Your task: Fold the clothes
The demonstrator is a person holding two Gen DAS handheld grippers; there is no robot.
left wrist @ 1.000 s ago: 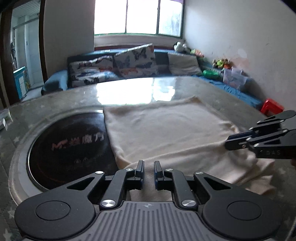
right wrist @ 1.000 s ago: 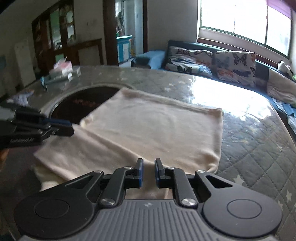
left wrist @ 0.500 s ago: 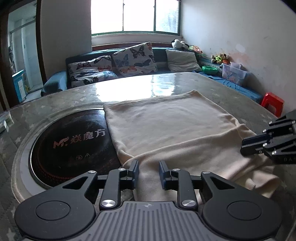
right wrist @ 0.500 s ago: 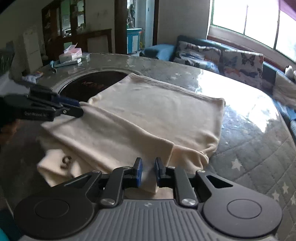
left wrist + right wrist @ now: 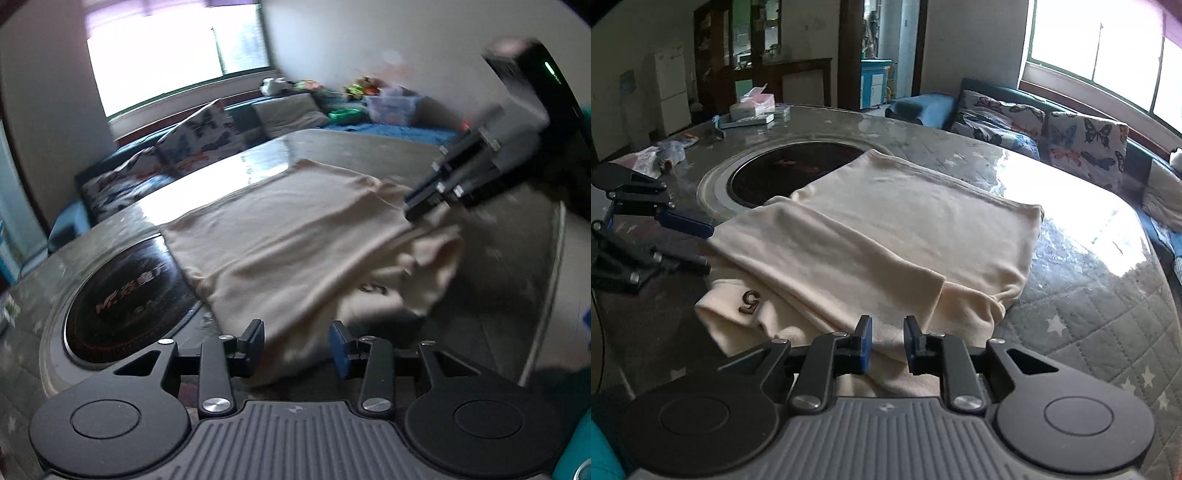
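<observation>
- We are holding the right gripper [image 5: 885, 341] low at the near edge of the cloth [image 5: 886, 236], its fingers parted with nothing between them, the soft hem lying just in front of the blue pads
- We are keeping the left gripper [image 5: 297, 345] at the other near corner, fingers spread wide and gripping nothing, cloth edge bunching between and beyond them
- The cloth is a cream knit, matte and limp, lying on the table [image 5: 1089, 295] with a near flap doubled over the flat body; a small dark "5" mark [image 5: 750, 301] is showing on the lower layer
- Its far part is lying smooth and roughly square, one corner overlapping the round dark hob [image 5: 783, 170] set into the table
- The table is glossy and hard under a quilted, star-printed cover, so we are judging that the cloth may slide if tugged
- We are judging the loose doubled flap could slump or skew, since nothing is pinching it; a pinch taking only the top layer would drag the fold apart
</observation>
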